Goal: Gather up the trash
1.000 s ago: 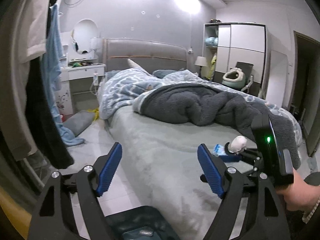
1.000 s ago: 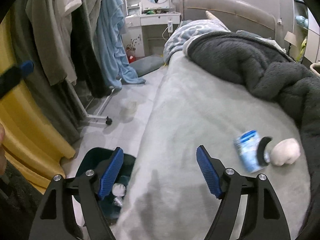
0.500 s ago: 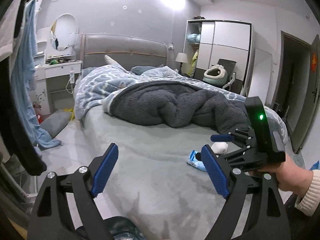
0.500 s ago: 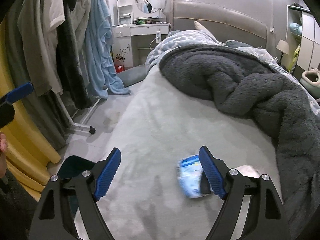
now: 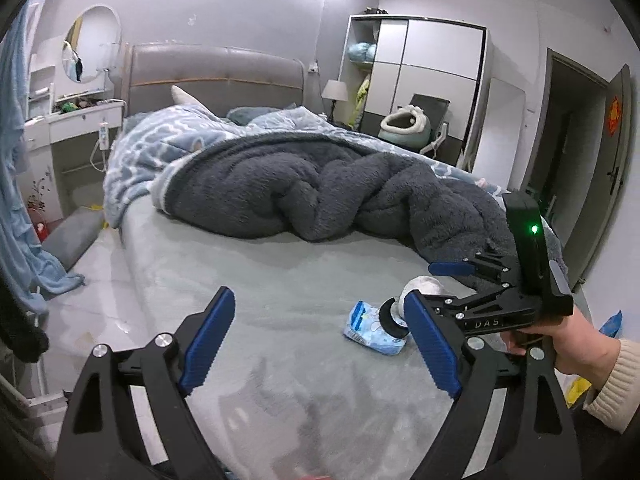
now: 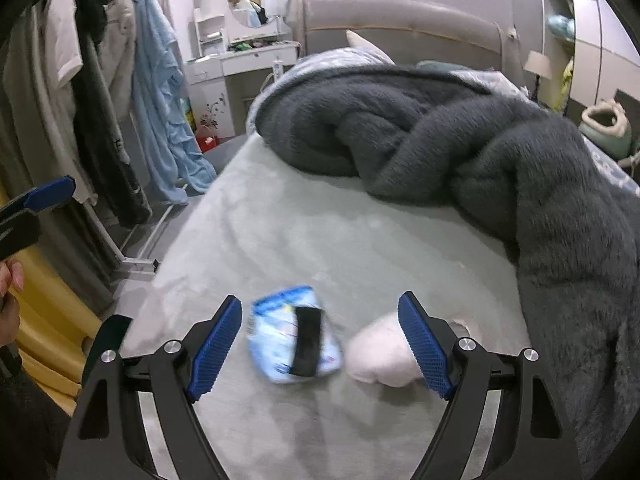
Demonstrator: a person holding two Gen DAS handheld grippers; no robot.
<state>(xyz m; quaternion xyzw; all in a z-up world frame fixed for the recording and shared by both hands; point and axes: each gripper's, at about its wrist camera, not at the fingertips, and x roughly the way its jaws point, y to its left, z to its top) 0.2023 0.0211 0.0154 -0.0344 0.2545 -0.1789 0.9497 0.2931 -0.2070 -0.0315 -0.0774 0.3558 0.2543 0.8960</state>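
A light blue packet with a black strip across it lies on the grey-green bed sheet. A crumpled white wad lies just right of it. My right gripper hovers over both with its jaws wide open. The packet sits between the blue pads in that view, and they do not touch it. In the left wrist view the packet and the wad lie ahead and to the right of my open, empty left gripper. A hand holds the right gripper there.
A rumpled dark grey fleece blanket covers the far half of the bed. A clothes rack with hanging clothes stands left of the bed, and a dark bin's rim shows by the bed's near corner. A wardrobe and a door are at the right.
Both grippers swung right across the bed toward the packet and wad, which now lie between the right gripper's fingers. The bin slid out of the left view. The left jaws widened a little.
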